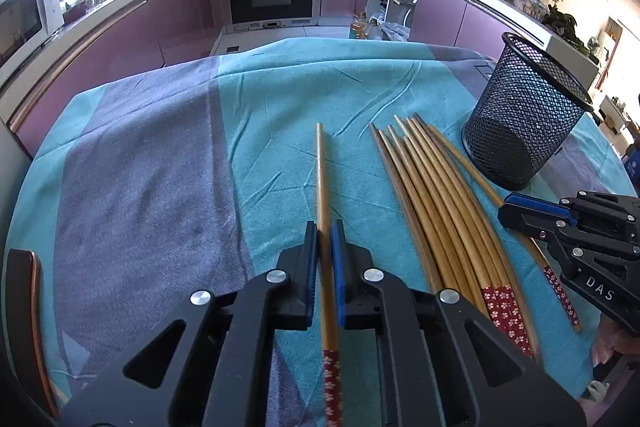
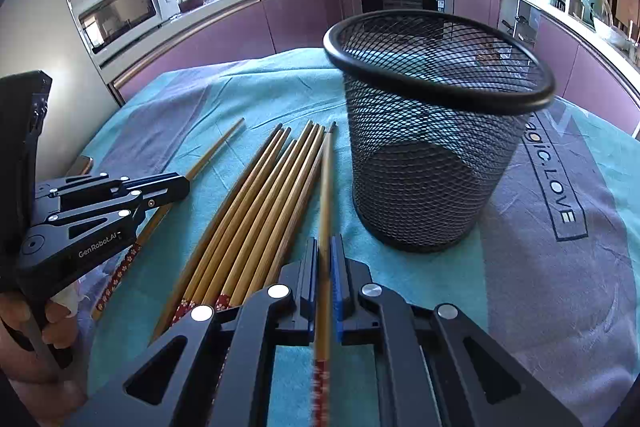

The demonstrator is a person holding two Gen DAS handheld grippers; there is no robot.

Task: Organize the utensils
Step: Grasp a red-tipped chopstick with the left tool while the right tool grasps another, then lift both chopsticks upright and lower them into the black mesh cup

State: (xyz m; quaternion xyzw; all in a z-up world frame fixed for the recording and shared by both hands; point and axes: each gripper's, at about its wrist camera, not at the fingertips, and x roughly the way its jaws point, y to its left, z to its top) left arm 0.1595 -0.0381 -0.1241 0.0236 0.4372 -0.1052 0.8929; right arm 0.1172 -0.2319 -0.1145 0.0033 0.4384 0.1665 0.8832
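Both grippers, left gripper (image 1: 325,235) and right gripper (image 2: 325,249), each pinch one chopstick (image 1: 322,179); a loose pinch could let it swivel and miss the mesh cup (image 2: 436,163).

The right gripper (image 2: 325,247) has its fingers (image 2: 310,267) clamped on one wooden chopstick (image 2: 326,187), just left of the black mesh cup (image 2: 432,155); loose wooden chopsticks (image 2: 248,215) lie further left on the teal-clothed worktop (image 2: 400,275).

Tan wooden chopsticks (image 1: 432,199) had red, white-flowered ends. The round black wire-mesh cup (image 2: 432,163) stood at two o'clock on teal-and-grey cloth (image 1: 160,163).
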